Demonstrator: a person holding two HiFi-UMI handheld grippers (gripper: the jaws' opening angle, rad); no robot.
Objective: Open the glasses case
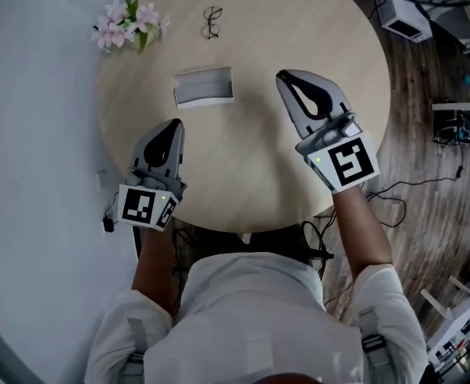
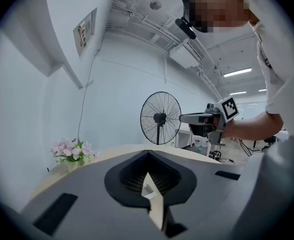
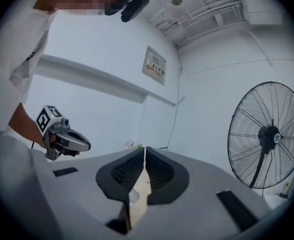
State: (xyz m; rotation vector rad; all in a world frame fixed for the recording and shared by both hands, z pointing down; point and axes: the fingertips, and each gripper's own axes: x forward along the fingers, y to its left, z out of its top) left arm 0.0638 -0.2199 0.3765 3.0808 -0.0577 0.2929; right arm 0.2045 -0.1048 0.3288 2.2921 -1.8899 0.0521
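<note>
Well, left gripper (image 1: 173,128) & right gripper (image 1: 286,79) are both squeezed shut, empty – glasses case (image 1: 204,86) prob light, stiff – grab lid edge

Your head camera looks steeply down on the table (image 1: 299,38); cameras on your left gripper (image 1: 176,124) and right gripper (image 1: 282,76) tilt upward, sharing the fan (image 2: 159,118).

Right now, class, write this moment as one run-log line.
left gripper: shut, empty | right gripper: shut, empty | glasses case: on table, untouched | glasses: beyond case
</note>
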